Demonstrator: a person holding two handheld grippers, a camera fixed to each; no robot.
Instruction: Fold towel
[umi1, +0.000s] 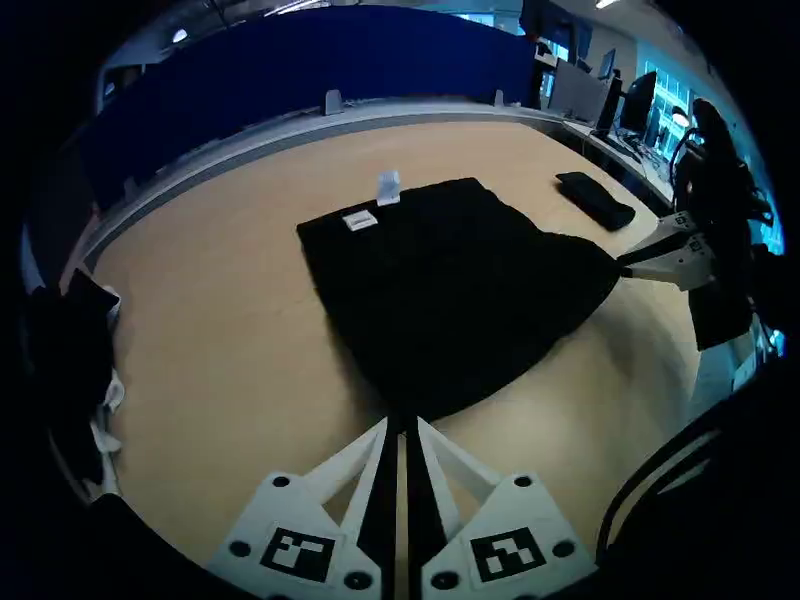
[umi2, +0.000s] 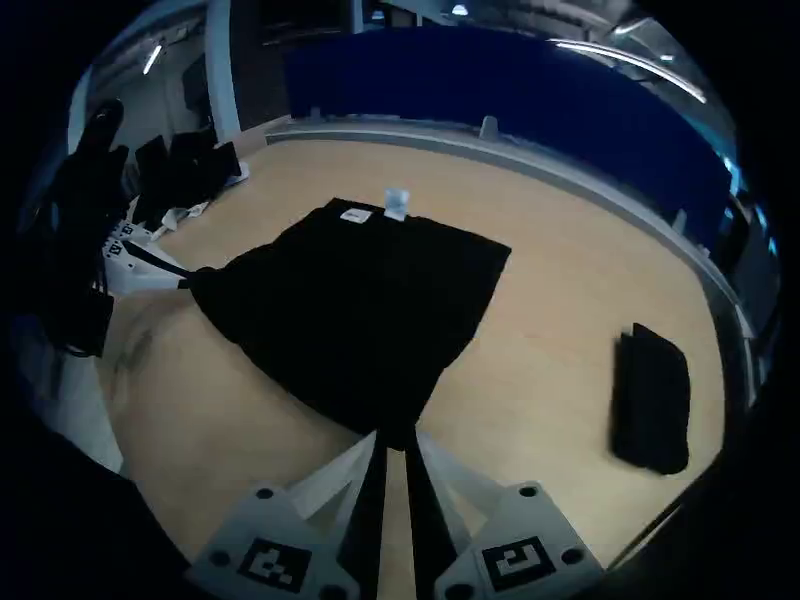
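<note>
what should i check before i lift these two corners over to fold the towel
1. Left claw shut on black towel corner: ok.
2. Right claw shut on the other near corner: ok.
3. Far edge with white tag flat on table: ok.
4. Small pale object off the far edge: cannot tell.
5. Folded dark cloth apart from towel: ok.

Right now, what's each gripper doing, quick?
Left gripper: closed on a corner of the black towel.
Right gripper: closed on another corner of the black towel.
</note>
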